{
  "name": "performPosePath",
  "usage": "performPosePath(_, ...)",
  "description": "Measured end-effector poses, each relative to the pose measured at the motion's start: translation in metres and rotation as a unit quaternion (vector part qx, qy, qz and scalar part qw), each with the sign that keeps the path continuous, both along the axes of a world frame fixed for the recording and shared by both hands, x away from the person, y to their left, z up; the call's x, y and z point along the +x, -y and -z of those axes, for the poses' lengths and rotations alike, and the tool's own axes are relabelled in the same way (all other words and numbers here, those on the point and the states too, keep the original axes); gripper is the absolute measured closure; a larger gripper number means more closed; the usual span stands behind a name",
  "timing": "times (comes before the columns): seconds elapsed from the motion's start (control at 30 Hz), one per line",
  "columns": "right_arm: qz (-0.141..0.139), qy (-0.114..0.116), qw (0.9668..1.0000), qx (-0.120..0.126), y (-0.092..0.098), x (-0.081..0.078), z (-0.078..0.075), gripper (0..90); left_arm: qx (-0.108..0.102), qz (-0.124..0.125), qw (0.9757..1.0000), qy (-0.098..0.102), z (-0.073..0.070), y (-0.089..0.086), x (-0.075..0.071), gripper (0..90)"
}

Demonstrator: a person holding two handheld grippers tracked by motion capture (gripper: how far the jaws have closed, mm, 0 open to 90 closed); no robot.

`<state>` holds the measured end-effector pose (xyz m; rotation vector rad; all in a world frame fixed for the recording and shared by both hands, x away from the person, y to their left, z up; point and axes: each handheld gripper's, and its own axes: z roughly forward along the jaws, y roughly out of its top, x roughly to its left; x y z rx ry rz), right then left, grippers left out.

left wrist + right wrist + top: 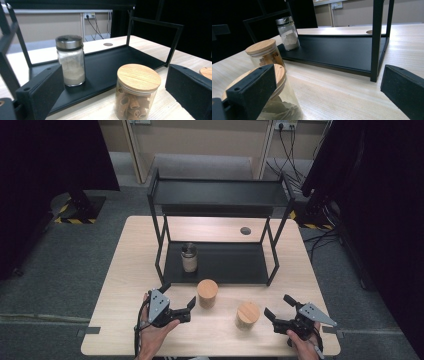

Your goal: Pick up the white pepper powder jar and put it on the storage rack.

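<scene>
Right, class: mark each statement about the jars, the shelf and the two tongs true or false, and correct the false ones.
1. The shaker jar stands on the rack's lower shelf. True.
2. Both wooden-lidded jars are on the shelf. False: the nearer-left jar and the nearer-right jar stand on the table.
3. The left tongs are open. True.
4. The right tongs grip a jar. False: they are open, holding nothing.

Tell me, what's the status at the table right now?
Left gripper and right gripper open, empty. Two wooden-lidded jars on table, untouched. Nothing blocking.
</scene>
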<state>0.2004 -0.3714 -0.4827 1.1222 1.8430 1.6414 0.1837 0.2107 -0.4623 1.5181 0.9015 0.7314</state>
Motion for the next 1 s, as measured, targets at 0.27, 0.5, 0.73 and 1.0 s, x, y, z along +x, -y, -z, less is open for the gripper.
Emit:
performPosePath(0.27, 0.002, -0.001, 1.0000, 0.001, 0.000, 0.000, 0.001, 0.4, 0.002, 0.011, 0.9999, -0.001, 0.007, -0.001, -0.008, 1.1)
performPosePath(0.5, 0.005, -0.003, 1.0000, 0.005, 0.001, 0.000, 0.001, 0.4, 0.007, 0.019, 0.9998, -0.001, 0.010, 0.000, -0.014, 1.1)
performPosePath(0.73, 0.005, -0.002, 1.0000, 0.005, 0.001, -0.001, 0.002, 0.4, 0.005, 0.020, 0.9998, -0.001, 0.019, 0.001, -0.020, 1.1)
performPosePath(1.0, 0.007, -0.002, 0.9999, 0.007, 0.002, -0.002, 0.002, 0.4, 0.004, 0.022, 0.9997, -0.007, 0.026, -0.001, -0.023, 1.1)
